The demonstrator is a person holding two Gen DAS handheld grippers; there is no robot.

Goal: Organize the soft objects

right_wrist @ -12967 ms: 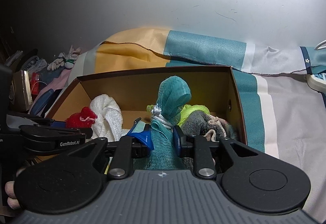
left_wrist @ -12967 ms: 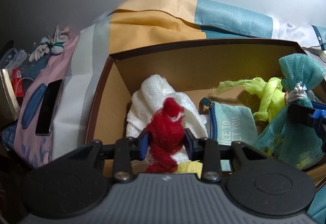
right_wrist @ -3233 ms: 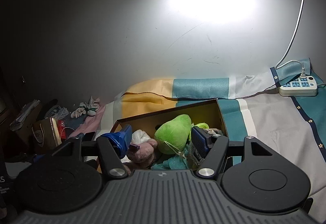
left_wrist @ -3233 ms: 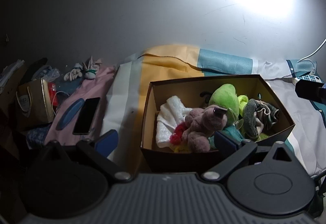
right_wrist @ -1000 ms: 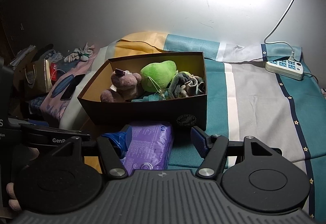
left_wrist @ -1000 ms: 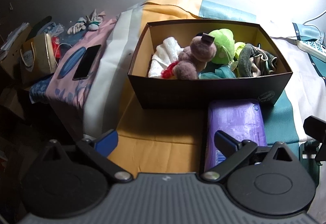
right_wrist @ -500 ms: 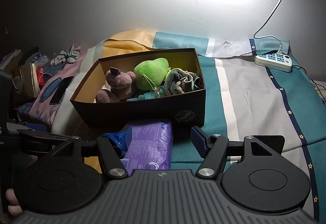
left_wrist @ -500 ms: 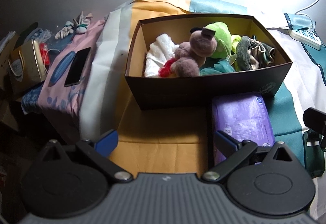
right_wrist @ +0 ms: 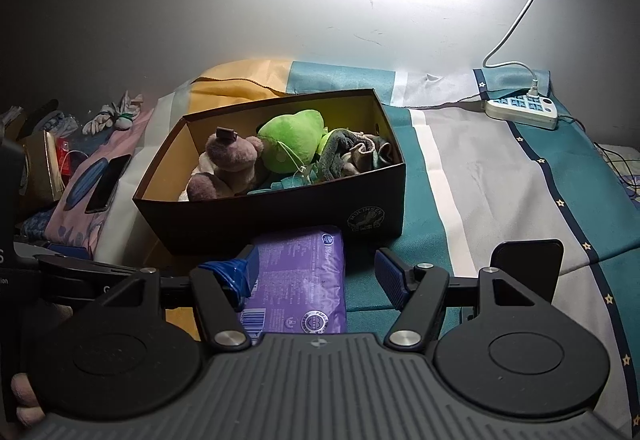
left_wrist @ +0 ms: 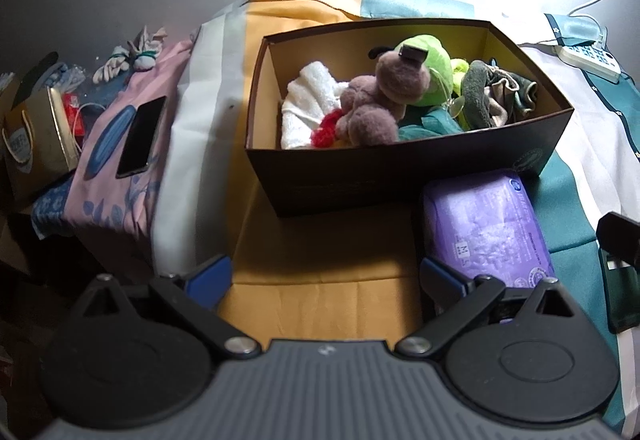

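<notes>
The left hand-held gripper point(left_wrist: 326, 274) fills the bottom of the left wrist view with its blue-padded fingers spread wide and nothing between them. It hangs above the yellow panel of a striped yellow, teal and white bedspread point(left_wrist: 320, 252). The right hand-held gripper point(right_wrist: 316, 268) sits at the bottom centre of the right wrist view, its fingers likewise parted and empty, over the near end of a purple plastic-wrapped soft pack point(right_wrist: 300, 288). That pack lies flat on the bedspread, touching the front wall of a dark brown open cardboard box point(left_wrist: 360, 175).

The box stands in the middle of both views and holds the soft things. A mauve plush animal point(left_wrist: 380, 99) lies on top at the centre. A lime green plush toy point(left_wrist: 432, 67) is behind it. A white folded towel point(left_wrist: 308, 103) sits toward the box's left end, with a small red mesh bundle point(left_wrist: 326, 129) at its lower edge. A grey and beige crumpled cloth point(left_wrist: 492, 95) fills the right end, and a bit of teal fabric point(left_wrist: 428, 125) shows low at the front.

At the left of the left wrist view, a black smartphone point(left_wrist: 142, 135) lies on a pink patterned cloth point(left_wrist: 112, 195). A white power strip point(right_wrist: 520, 107) with a white cord rests in the upper right of the right wrist view. Fingertips point(right_wrist: 24, 396) show at the lower left edge there.
</notes>
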